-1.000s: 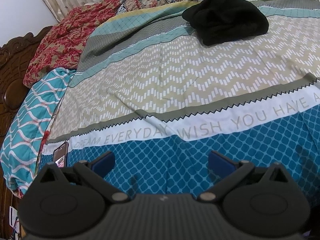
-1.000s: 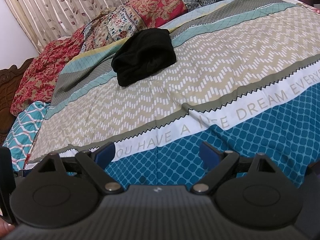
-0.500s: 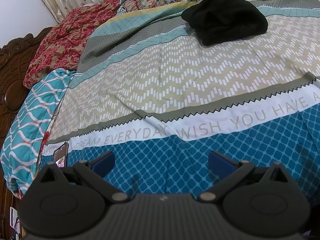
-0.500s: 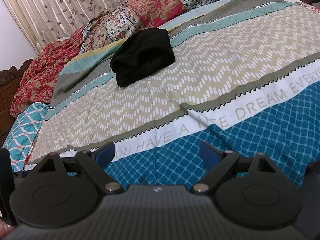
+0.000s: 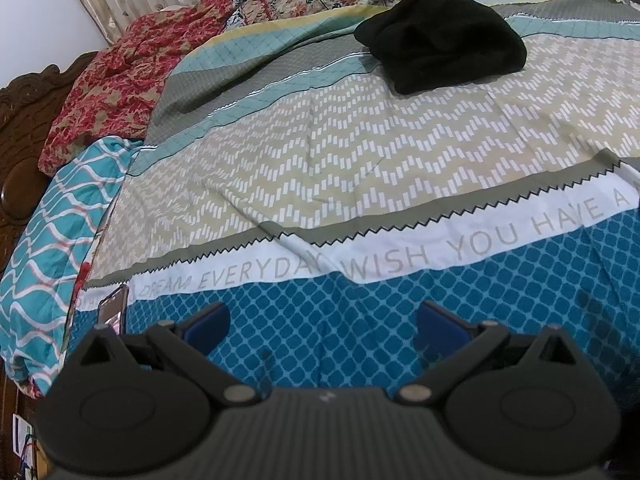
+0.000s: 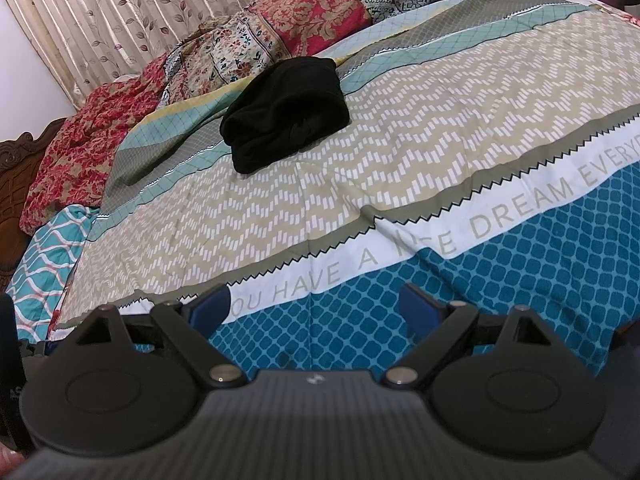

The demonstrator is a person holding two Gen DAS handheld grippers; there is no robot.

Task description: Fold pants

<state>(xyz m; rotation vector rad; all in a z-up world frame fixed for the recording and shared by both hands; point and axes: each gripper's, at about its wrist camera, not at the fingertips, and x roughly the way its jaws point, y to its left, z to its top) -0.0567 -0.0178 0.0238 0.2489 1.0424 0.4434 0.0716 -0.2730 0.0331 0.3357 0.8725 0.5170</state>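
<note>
1. Left gripper [image 5: 323, 330]: jaws spread wide, nothing between them; blue pads [image 5: 208, 326] hang over the blue lattice band of the bedsheet [image 5: 360, 168].
2. Right gripper [image 6: 314, 306]: jaws likewise wide and empty, over the same blue band, its left pad overlapping the white lettered stripe.
3. Phone [image 5: 113, 304]: lies on the sheet at the stripe's left end, just beside the left gripper's left finger.
4. White lettered stripe [image 5: 400, 258]: crosses the sheet beyond both grippers; a crease runs through it.
5. Black pants [image 5: 442, 42]: bunched in a loose heap on the far part of the sheet, straddling the beige zigzag band and the teal stripe; well apart from both grippers.
6. Teal wave-pattern pillow [image 5: 44, 248]: off the sheet's left edge.
7. Floral bedding [image 6: 280, 36]: piled beyond the pants along the sheet's far edge.
8. Curtain [image 6: 120, 12]: behind the bedding.
</note>
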